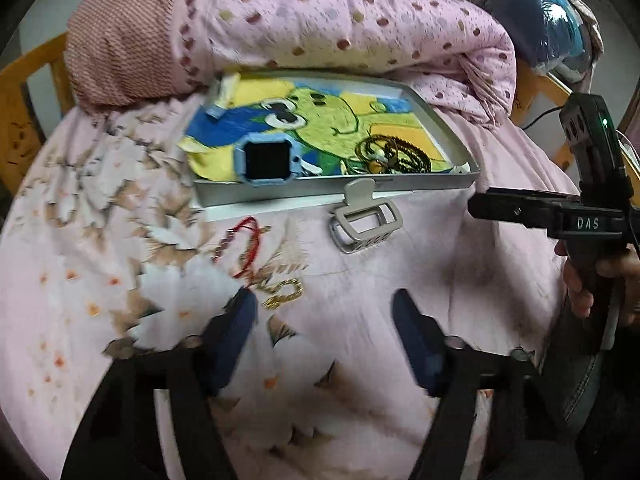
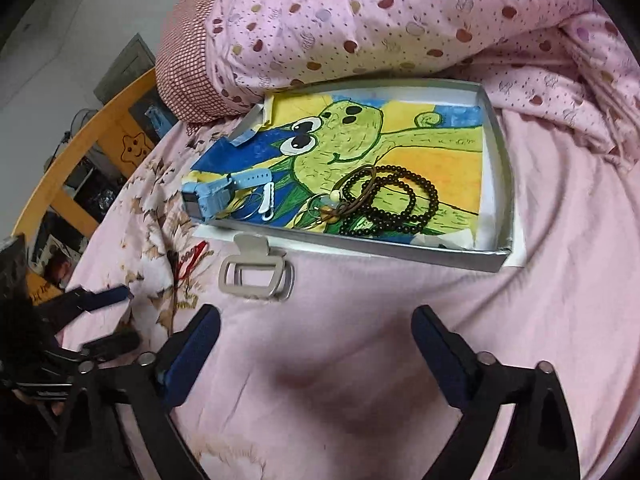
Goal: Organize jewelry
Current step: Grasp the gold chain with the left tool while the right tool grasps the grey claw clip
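Through the left wrist camera, I am holding the left gripper (image 1: 324, 312) with its jaws spread wide over the pink floral bedsheet (image 1: 120, 208), nothing between them. Just beyond the left jaw tip, a thin gold chain (image 1: 285, 293) is lying crumpled, and a red cord bracelet (image 1: 246, 244) with small beads is lying slightly farther ahead. Ahead of the right jaw, a beige plastic hair claw (image 1: 366, 222) is resting against the near wall of a shallow grey tray (image 1: 460, 136) lined with a crayon frog drawing. A blue square watch (image 1: 266, 158) is leaning over that wall. The right gripper (image 1: 480, 204) is entering from the right; I cannot tell its jaw state here.

Through the right wrist camera, I am seeing the right gripper (image 2: 316, 320) spread open and empty over smooth bare sheet. Only this view is showing clearly the dark wooden bead strands (image 2: 390, 200) coiled inside the tray, ahead between the jaws. A spotted quilt (image 2: 360, 12) is crowding the tray's far edge.
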`<state>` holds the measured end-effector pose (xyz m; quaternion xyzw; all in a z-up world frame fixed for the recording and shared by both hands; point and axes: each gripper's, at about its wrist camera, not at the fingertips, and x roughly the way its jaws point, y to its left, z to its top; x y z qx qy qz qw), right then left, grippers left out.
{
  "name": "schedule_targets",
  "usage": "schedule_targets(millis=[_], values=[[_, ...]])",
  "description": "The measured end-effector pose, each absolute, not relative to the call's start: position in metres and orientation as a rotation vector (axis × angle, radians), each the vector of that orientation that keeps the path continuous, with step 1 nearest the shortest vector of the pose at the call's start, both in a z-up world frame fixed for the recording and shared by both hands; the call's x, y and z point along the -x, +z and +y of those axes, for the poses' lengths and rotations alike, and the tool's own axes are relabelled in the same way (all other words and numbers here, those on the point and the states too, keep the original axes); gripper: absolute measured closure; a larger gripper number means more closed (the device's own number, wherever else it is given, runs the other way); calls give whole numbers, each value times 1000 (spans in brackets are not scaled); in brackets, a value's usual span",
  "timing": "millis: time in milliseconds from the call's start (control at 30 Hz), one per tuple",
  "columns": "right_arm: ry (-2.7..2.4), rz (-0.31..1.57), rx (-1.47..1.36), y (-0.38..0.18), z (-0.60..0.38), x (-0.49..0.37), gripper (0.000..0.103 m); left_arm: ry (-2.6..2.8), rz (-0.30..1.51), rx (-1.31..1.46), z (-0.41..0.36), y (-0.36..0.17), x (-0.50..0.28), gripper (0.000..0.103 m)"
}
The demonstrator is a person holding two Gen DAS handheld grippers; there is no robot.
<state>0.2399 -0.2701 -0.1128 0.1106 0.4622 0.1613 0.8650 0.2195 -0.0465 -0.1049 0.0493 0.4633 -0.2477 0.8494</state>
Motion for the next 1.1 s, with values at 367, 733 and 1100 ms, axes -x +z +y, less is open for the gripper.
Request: schedule_targets(millis=[367,733,1100], values=[[434,1025,-259,-136,-250,-264,46,-446,1108,-72,-41,-137,-253,67],[457,1044,-309,-155,-232,-284,61,-376,1153,-78,-38,-152,-264,76],[454,1093,-419,-168,-234,-290,88,-330,1168,-39,-33,-152,-265,88]])
